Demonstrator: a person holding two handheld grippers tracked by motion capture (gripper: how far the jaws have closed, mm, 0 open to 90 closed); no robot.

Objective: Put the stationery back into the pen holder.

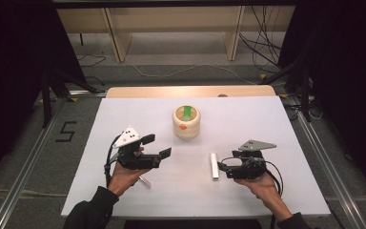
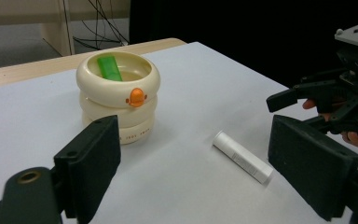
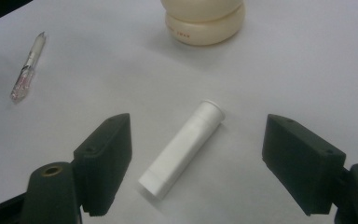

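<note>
With the right gripper [image 3: 196, 163] held with jaws wide apart around the white tube [image 3: 182, 148] lying at lower centre on the table [image 3: 307, 70], and the left gripper [image 2: 196, 172] equally open, a skewed closing could have rolled the tube away.

White table top [image 1: 124, 191] with pale wood strip [image 1: 190, 91] along far edge. Grey floor [image 1: 181, 57] beyond, loose cables [image 1: 262, 38] trailing over it. Light wooden shelf legs [image 1: 116, 38] at back. Black curtains [image 1: 9, 71] both sides, metal rails [image 1: 24, 181] on floor, "5" mark [image 1: 66, 131] at left.
</note>
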